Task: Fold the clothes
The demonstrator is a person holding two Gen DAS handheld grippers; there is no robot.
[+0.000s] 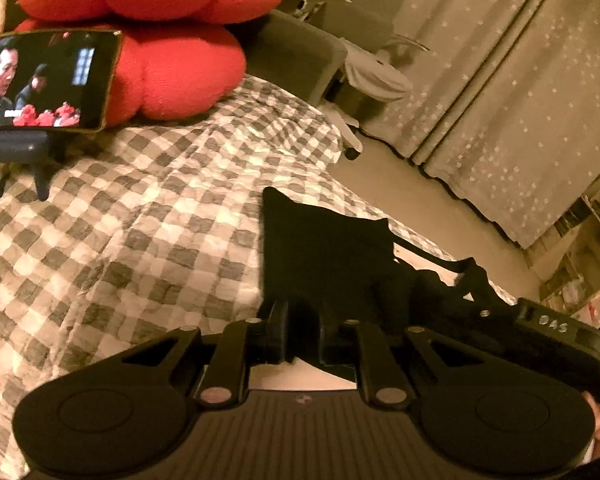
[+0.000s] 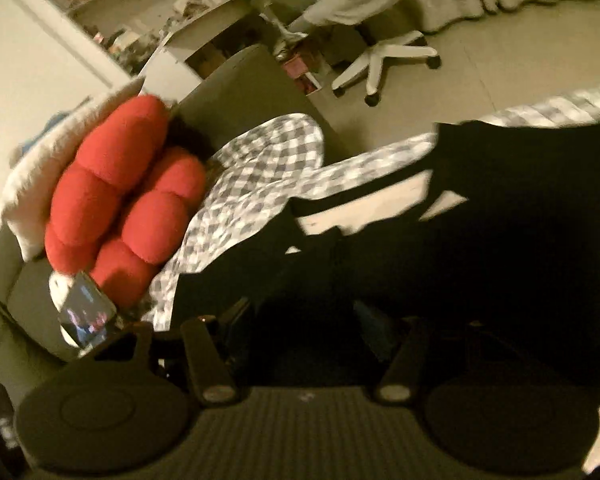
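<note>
Over the bed (image 1: pixel 148 216), with its puckered grey-and-white checked cover, the left gripper (image 1: pixel 304 332) has its jaws clamped together on a black garment (image 1: pixel 324 256). That cloth is matte and limp; it rises from the jaws in a peaked, crumpled flap, and a thin strap of it runs off toward the right gripper (image 2: pixel 304 320). From the right wrist view the garment spreads as a broad dark sheet, held above the cover, and it smothers that gripper's fingertips, so I cannot tell whether those jaws are apart or together. A plump red cushion (image 1: pixel 168 36), lobed like petals and fuzzy, sits at the bed's head. Propped against it on a small dark stand is a phone (image 1: pixel 48 80) with its screen lit. A white swivel chair (image 2: pixel 384 56) stands on the floor beyond.
</note>
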